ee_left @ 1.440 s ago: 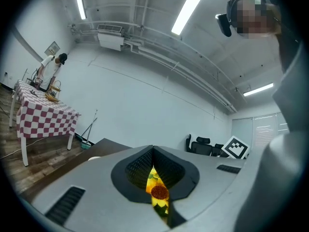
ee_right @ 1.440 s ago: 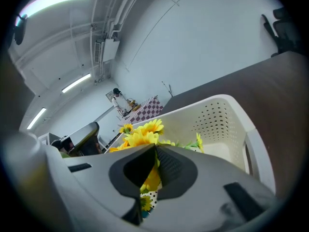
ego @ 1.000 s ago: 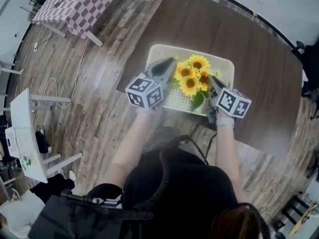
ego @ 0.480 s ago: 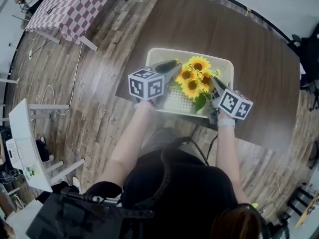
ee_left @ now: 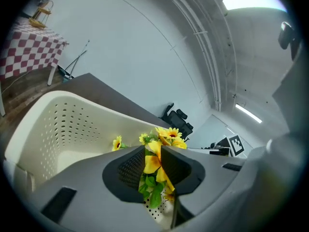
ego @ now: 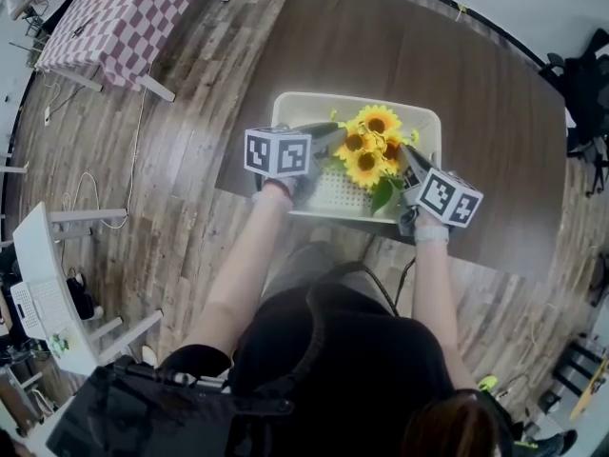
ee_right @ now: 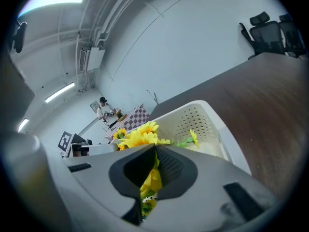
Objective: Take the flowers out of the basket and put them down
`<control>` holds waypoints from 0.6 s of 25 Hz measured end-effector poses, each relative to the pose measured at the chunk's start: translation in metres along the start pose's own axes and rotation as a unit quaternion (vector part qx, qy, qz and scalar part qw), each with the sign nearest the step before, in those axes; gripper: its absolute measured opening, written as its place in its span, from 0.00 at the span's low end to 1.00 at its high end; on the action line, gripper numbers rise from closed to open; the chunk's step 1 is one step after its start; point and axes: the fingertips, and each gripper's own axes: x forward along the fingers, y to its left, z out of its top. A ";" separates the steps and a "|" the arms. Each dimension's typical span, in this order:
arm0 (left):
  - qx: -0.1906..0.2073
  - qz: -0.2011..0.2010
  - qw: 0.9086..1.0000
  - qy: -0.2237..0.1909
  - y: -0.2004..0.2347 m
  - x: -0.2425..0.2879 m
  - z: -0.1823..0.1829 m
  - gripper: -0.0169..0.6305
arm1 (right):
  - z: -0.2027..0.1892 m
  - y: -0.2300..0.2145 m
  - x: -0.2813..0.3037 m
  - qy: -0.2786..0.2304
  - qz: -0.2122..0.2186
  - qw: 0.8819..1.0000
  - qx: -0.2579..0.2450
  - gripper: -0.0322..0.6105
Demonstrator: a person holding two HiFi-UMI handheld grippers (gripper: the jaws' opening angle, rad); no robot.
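A bunch of yellow sunflowers (ego: 371, 150) stands upright in the cream perforated basket (ego: 304, 108) on the dark brown table (ego: 476, 93). My left gripper (ego: 328, 141) reaches in from the left, open. Petals and leaves of the sunflowers (ee_left: 166, 135) show loosely in the gap between its jaws (ee_left: 155, 151). My right gripper (ego: 409, 163) comes in from the right at the bunch's leafy base. Its jaws (ee_right: 154, 151) are shut, with petals and leaves of the flowers (ee_right: 137, 134) caught in the slit. The basket wall (ee_left: 58, 124) fills the left gripper view, and the basket's rim (ee_right: 203, 115) shows in the right gripper view.
The basket sits at the table's near edge, with bare tabletop behind and to its right. On the wooden floor, a table with a checked cloth (ego: 124, 17) stands at the far left and a white stand (ego: 43, 284) at the near left. Black chairs (ego: 580, 74) are at the right.
The left gripper's jaws have opened, and it has swung to point right at the flowers. The right gripper and the flowers have stayed in place.
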 end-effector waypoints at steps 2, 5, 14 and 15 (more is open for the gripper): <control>-0.015 -0.010 1.000 0.013 -0.001 0.003 -0.005 0.19 | 0.001 -0.001 -0.001 -0.001 -0.001 1.000 0.001 0.06; -0.041 -0.026 0.999 0.019 -0.002 0.005 -0.008 0.19 | 0.002 -0.001 -0.001 -0.001 -0.002 1.000 0.002 0.06; -0.054 -0.044 0.998 -0.010 -0.007 -0.002 -0.005 0.05 | 0.000 0.013 -0.002 -0.006 0.029 1.000 0.010 0.05; -0.055 -0.044 0.997 -0.015 -0.008 -0.003 -0.003 0.05 | 0.001 0.016 -0.002 -0.009 0.038 0.999 0.012 0.05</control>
